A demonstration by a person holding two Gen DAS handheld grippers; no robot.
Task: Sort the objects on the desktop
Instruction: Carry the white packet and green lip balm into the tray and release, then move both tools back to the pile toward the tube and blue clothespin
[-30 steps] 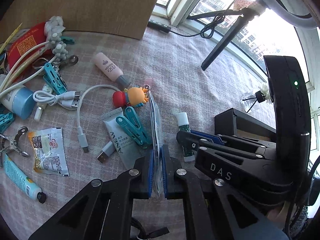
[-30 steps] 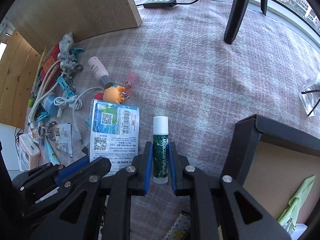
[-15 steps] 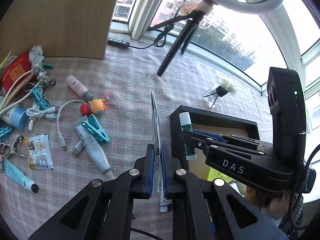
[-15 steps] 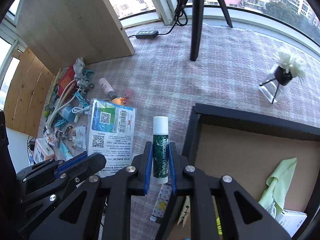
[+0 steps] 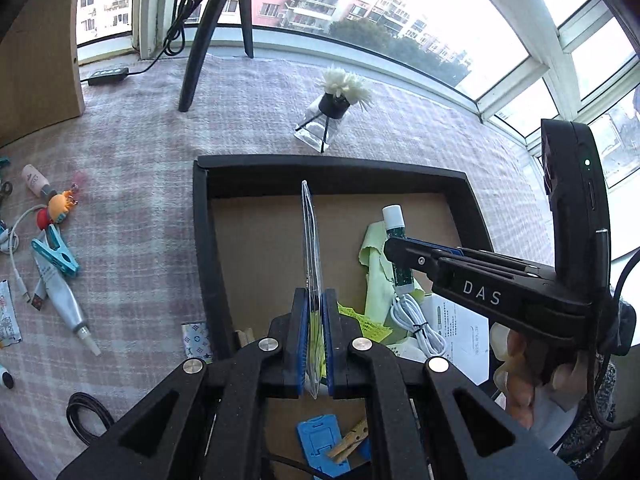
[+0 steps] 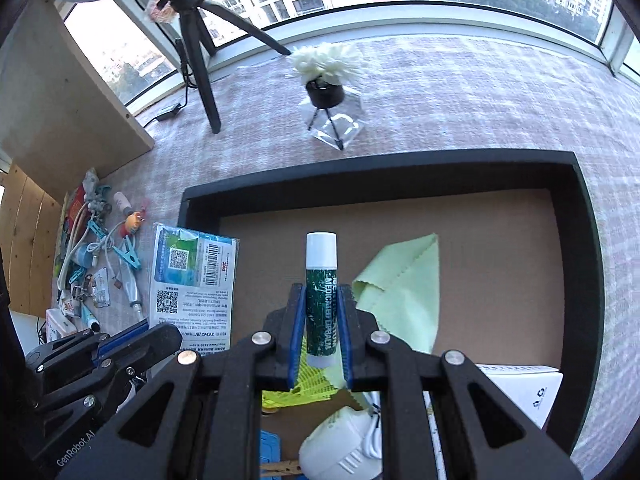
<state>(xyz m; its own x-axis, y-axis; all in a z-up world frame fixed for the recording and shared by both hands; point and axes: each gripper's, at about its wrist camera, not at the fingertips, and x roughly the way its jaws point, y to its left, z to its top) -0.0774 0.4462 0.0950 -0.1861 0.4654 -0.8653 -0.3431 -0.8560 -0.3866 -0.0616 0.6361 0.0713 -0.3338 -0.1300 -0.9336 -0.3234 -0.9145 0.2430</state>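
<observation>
left wrist view: left claw (image 5: pixel 314 336) is clamped on a flat plastic packet (image 5: pixel 311 240), held edge-on above the black box (image 5: pixel 208 240). right wrist view: right claw (image 6: pixel 320 340) is clenched on the green lip balm (image 6: pixel 321 296) over the box (image 6: pixel 576 240), above a green cloth (image 6: pixel 404 280).

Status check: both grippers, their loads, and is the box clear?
Left gripper shut on flat packet. Right gripper shut on lip balm. Both over box; green cloth below, floor partly bare.

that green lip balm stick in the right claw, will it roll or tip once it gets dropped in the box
Likely to roll: the lip balm is a smooth, round tube. It would probably tip if set on end, being tall and narrow. The box has a flat cardboard floor, but its walls and the green cloth should stop it.
</observation>
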